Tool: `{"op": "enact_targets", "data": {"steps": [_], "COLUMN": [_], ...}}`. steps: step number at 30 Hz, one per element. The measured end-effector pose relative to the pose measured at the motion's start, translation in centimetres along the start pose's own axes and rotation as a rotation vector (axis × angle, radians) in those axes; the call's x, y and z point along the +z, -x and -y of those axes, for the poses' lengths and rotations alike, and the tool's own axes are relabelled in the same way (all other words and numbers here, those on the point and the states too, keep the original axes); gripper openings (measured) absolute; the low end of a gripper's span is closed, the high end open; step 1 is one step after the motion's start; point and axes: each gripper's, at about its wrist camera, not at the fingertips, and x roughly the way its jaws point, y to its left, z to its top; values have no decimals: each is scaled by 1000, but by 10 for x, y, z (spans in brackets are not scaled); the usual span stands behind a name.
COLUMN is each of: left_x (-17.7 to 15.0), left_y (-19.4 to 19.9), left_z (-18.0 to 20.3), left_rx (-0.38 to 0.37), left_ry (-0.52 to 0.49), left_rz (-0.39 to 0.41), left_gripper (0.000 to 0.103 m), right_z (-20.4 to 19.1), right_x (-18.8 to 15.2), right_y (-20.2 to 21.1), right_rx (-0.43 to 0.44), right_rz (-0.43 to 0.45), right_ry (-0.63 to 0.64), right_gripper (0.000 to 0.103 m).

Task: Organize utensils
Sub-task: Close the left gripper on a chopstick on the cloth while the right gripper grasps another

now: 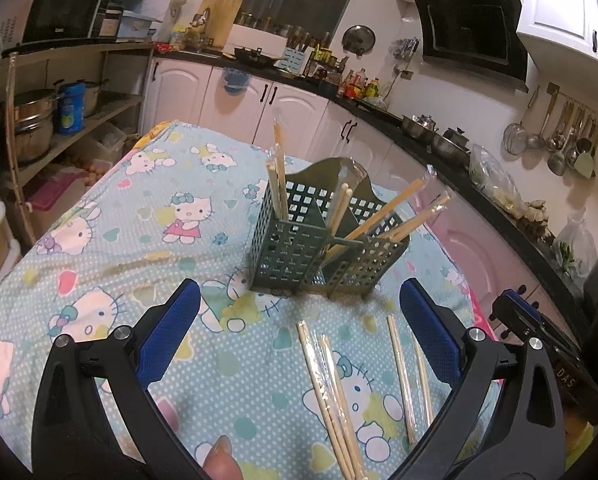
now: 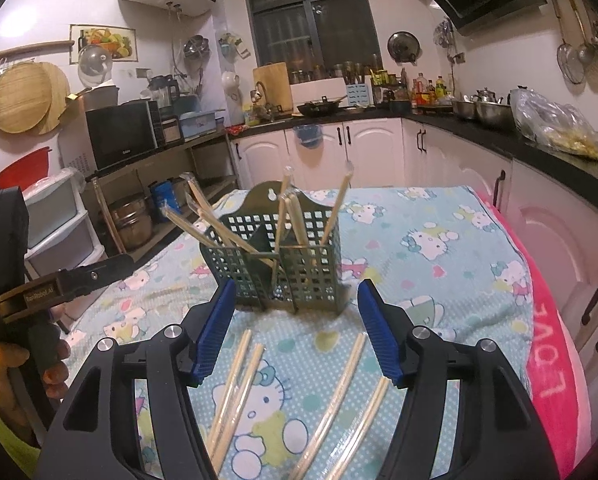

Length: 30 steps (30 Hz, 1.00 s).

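A dark green slotted utensil basket [image 1: 299,252] [image 2: 295,272] stands upright on the cartoon-cat tablecloth [image 1: 139,240], with several plastic-wrapped chopstick pairs [image 1: 383,216] [image 2: 203,224] leaning out of its compartments. More wrapped chopsticks [image 1: 331,404] [image 2: 235,388] lie loose on the cloth in front of it, and another pair [image 2: 339,396] lies to their right. My left gripper [image 1: 299,300] is open, hovering above the loose chopsticks just short of the basket. My right gripper [image 2: 295,304] is also open, with nothing pressed between its blue pads [image 2: 219,320].
A pink towel [image 2: 555,360] covers the table's right edge. White cabinets and a black counter [image 2: 539,148] with pots run behind and to the right. Shelves with a microwave [image 2: 123,132] and plastic drawers [image 2: 59,220] stand on the left. A hand [image 2: 55,364] holds the left gripper's handle.
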Motion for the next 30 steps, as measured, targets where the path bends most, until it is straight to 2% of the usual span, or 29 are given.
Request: {"op": "enact_targets", "data": {"steps": [15, 24, 30], "left_x": [-20, -41, -56], "left_y": [-13, -38, -59], "left_z": [16, 21, 17], "left_rx": [18, 23, 10], "left_ry": [-28, -39, -10], "left_rz": [-58, -131, -186], "left_gripper": [91, 91, 90], "right_z": [25, 46, 57], "right_x": [-25, -42, -54], "right_y": [-1, -15, -28], "right_rx": [-24, -72, -98], "right_rz": [-75, -156, -212], "right_ry": [-18, -54, -67], "right_gripper": [61, 61, 61]}}
